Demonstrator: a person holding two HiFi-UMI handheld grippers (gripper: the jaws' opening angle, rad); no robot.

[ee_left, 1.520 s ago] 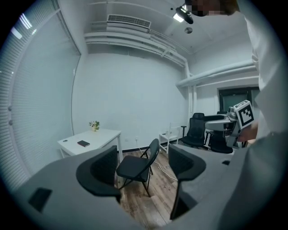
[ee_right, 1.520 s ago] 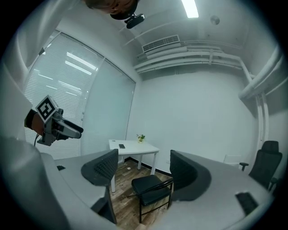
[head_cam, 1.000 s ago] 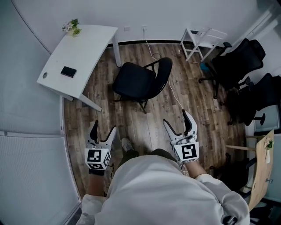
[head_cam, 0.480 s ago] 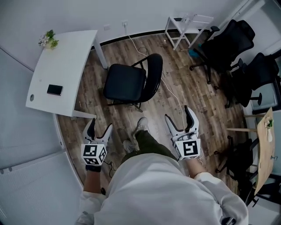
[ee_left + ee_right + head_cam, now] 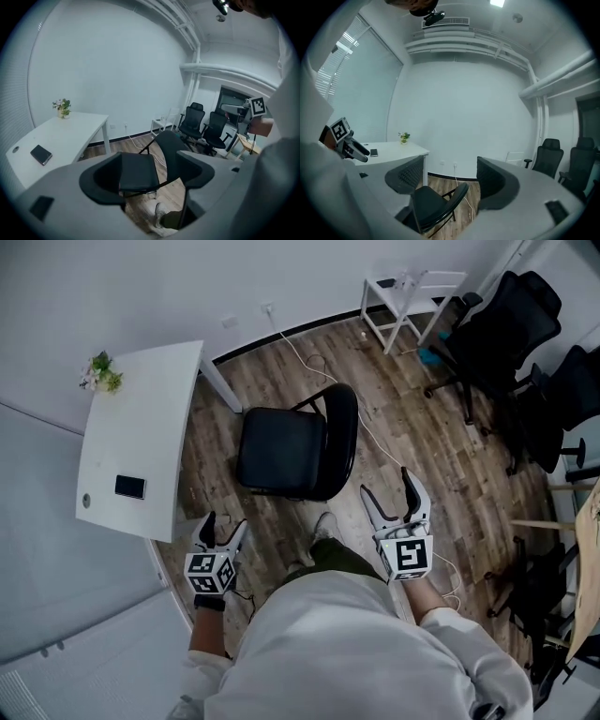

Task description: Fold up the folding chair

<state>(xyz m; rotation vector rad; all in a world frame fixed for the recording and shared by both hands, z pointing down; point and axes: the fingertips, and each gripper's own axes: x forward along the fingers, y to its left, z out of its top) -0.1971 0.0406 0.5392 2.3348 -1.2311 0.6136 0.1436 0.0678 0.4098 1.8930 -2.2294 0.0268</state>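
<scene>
The black folding chair (image 5: 295,448) stands unfolded on the wood floor, its seat toward the white desk and its back toward me. It also shows between the jaws in the left gripper view, folding chair (image 5: 140,171), and low in the right gripper view, folding chair (image 5: 436,204). My left gripper (image 5: 222,524) is open and empty, below and left of the chair. My right gripper (image 5: 394,492) is open and empty too, just right of the chair's back and clear of it.
A white desk (image 5: 141,442) with a phone (image 5: 130,487) and a small plant (image 5: 99,371) stands left of the chair. A white cable (image 5: 375,442) runs across the floor. Black office chairs (image 5: 511,324) and a white stool (image 5: 412,296) are at the far right.
Both grippers have come closer to the chair. The left one has dropped lower toward the desk's corner. The chair now lies nearer in the head view.
</scene>
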